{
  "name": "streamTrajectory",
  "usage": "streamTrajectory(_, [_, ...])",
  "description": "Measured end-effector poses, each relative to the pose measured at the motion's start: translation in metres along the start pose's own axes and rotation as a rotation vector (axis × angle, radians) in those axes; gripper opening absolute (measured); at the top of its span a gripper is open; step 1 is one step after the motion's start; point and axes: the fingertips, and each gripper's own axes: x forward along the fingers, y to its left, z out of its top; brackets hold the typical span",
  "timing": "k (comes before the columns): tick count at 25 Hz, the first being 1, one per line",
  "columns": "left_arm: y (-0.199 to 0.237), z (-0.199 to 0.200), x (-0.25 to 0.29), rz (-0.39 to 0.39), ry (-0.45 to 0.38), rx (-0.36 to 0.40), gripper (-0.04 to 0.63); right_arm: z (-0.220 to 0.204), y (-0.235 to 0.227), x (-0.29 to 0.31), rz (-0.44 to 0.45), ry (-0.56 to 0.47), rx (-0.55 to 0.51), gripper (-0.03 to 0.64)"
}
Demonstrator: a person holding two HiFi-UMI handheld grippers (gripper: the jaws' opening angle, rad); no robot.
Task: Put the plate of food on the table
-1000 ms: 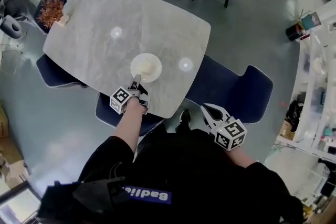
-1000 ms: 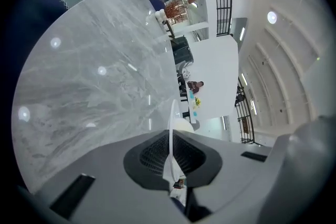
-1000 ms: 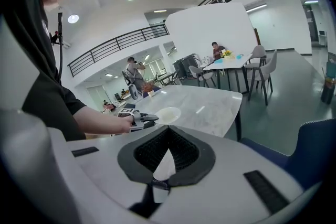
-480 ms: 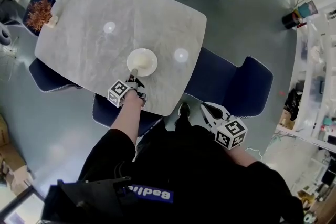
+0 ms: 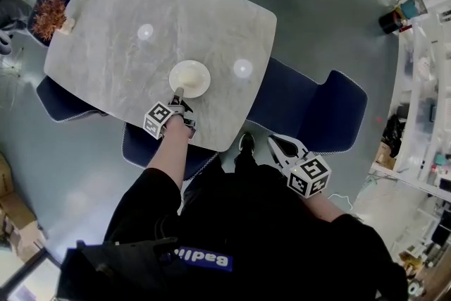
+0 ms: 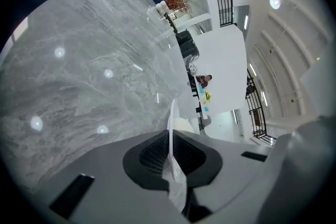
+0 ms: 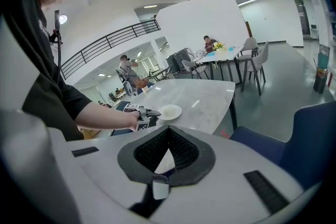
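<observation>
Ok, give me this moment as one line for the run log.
step: plate set down, not released | left gripper: shut on plate rim | plate: on table | right gripper: shut, empty, beside table

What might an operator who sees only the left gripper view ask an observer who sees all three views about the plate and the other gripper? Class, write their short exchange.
Operator: My view shows the plate edge-on between the jaws. Is it down?
Observer: In the right gripper view the plate looks to lie flat on the table, with the left gripper shut on the rim nearest the person.
Operator: Where is the right gripper?
Observer: In the head view the right gripper hangs off the table, beside a blue chair.
</observation>
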Motion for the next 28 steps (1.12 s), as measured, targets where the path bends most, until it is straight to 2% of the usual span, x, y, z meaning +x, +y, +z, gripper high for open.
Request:
streamTrajectory(2, [0.001, 0.001, 0.0, 0.011, -0.002, 0.017, 0.017, 0.0, 0.001, 0.0, 0.001, 0.0, -0.007, 0.011])
streamTrajectory(5, [-0.001, 0.001, 0.002, 0.019, 0.008, 0.082, 0.017, 0.0, 0.002, 0.001, 0.007, 0.003, -0.012, 0.011])
streamTrajectory(10, [0.003, -0.003, 0.003, 0.05, 0.059, 0.141, 0.018, -0.002, 0.003, 0.001, 0.017, 0.005, -0.021, 0.011])
streamTrajectory(18, [0.007, -0.004, 0.001, 0.129, 0.136, 0.286, 0.048, 0.0, 0.003, 0.003, 0.015, -0.002, -0.023, 0.011])
streamTrajectory(21, [0.012, -0.009, 0.001, 0.155, 0.191, 0.306, 0.089, 0.003, -0.001, 0.001, 0.009, -0.007, -0.02, 0.011])
streamTrajectory(28, [0.024, -0.018, -0.005, 0.173, 0.287, 0.311, 0.118, 0.005, 0.0, 0.004, 0.034, -0.009, -0.017, 0.011])
